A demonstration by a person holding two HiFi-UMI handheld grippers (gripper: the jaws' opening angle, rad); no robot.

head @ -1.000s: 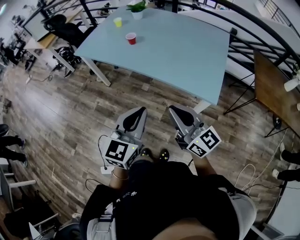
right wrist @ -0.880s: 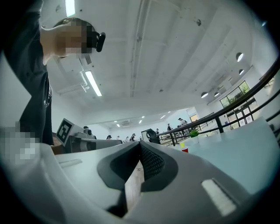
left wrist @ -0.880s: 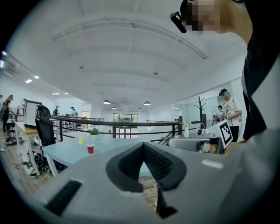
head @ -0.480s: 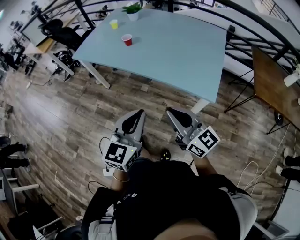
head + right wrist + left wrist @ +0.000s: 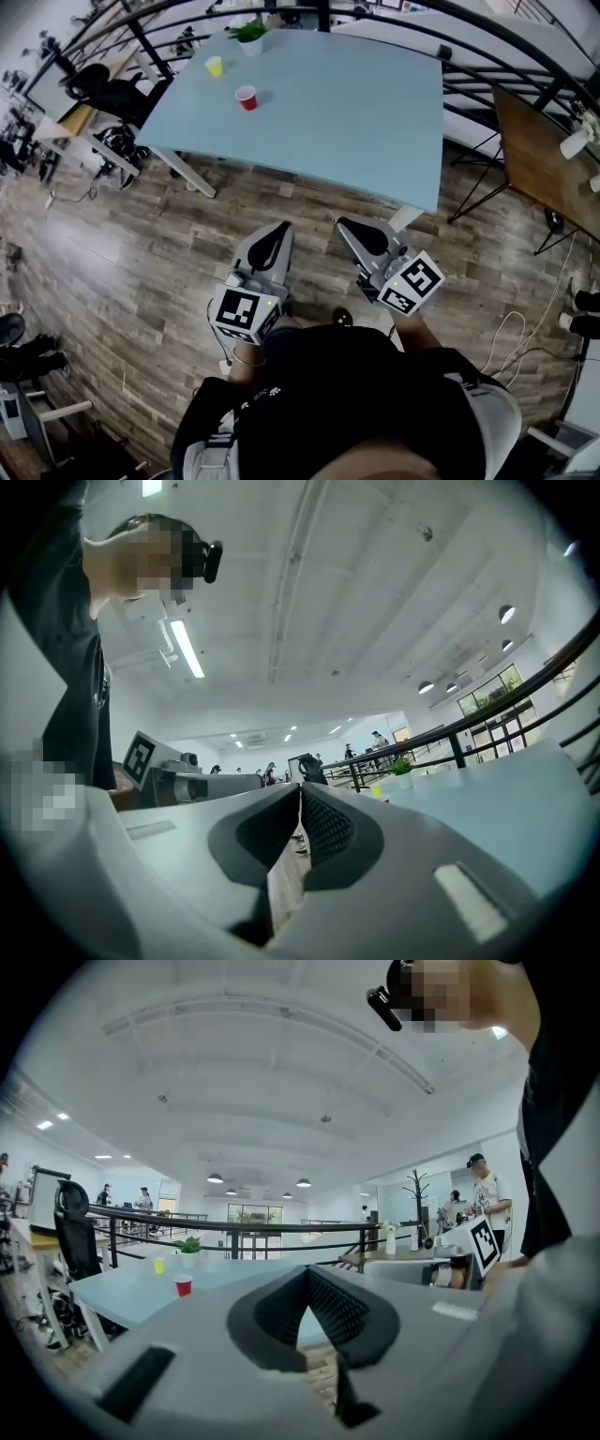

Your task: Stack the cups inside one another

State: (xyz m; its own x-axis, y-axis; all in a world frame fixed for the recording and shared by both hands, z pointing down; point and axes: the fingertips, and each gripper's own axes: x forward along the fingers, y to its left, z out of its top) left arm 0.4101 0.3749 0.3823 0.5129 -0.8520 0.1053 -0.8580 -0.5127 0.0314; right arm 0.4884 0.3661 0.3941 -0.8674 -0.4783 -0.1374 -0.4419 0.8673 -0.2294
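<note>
I hold my left gripper (image 5: 277, 232) and right gripper (image 5: 351, 227) side by side, near level, both jaws pressed together, empty.

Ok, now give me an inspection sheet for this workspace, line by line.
Surface: light blue table on white legs.
Job's things: red cup and yellow cup, upright, apart, not stacked.
Clutter: potted plant at the table's far edge.
Grippers: left tongs and right tongs shut, empty, over the wooden floor, short of the table.
Cables: white cable on that floor, right side.
Surroundings: black railing, office chair, brown table.
</note>
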